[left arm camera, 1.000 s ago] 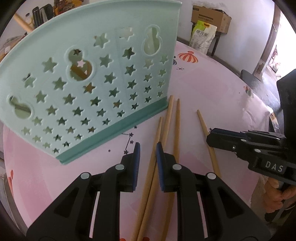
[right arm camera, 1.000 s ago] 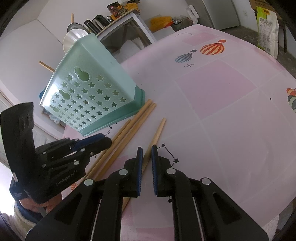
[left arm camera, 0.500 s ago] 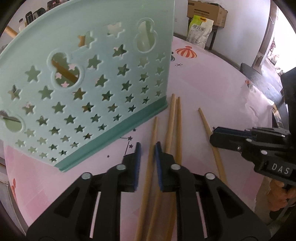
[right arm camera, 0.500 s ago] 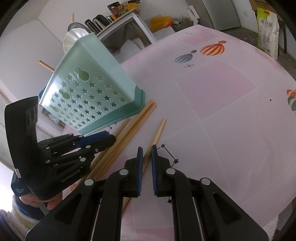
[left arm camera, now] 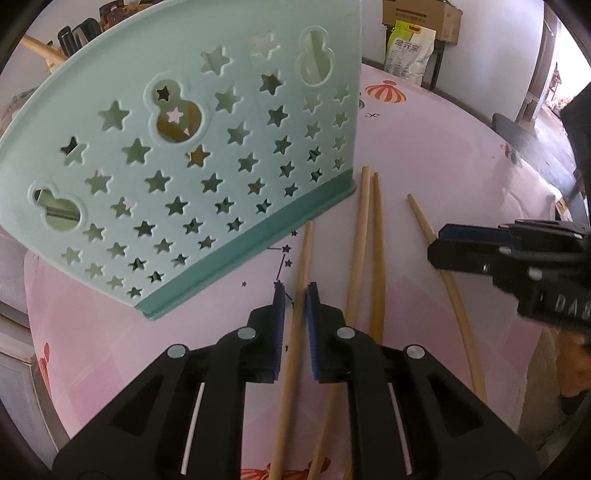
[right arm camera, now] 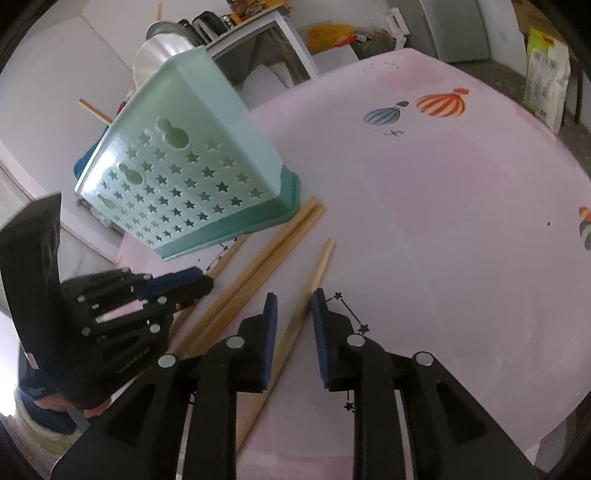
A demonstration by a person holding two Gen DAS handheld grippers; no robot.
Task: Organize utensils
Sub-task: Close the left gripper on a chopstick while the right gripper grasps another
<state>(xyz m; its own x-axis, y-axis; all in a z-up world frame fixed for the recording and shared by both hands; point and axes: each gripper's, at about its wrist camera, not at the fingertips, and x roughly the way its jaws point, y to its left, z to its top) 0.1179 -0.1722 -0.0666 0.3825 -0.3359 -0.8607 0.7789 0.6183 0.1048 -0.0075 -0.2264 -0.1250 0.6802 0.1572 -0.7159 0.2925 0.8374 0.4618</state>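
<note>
Several wooden chopsticks lie on the pink tablecloth beside a mint-green star-punched utensil holder. My left gripper is shut on the leftmost chopstick, which runs between its blue pads and still rests on the cloth. Two more chopsticks lie side by side just to its right. My right gripper straddles the separate chopstick. Its jaws are opening and the pads stand off the stick.
A chopstick tip pokes out of the holder's top. Behind the table stand a rack with dishes, a printed bag and a cardboard box. The table drops off at its rounded far edge.
The right gripper's jaws have parted around its chopstick. The left gripper shifted left, so the leftmost chopstick now lies between its pads, and its gap narrowed slightly.
</note>
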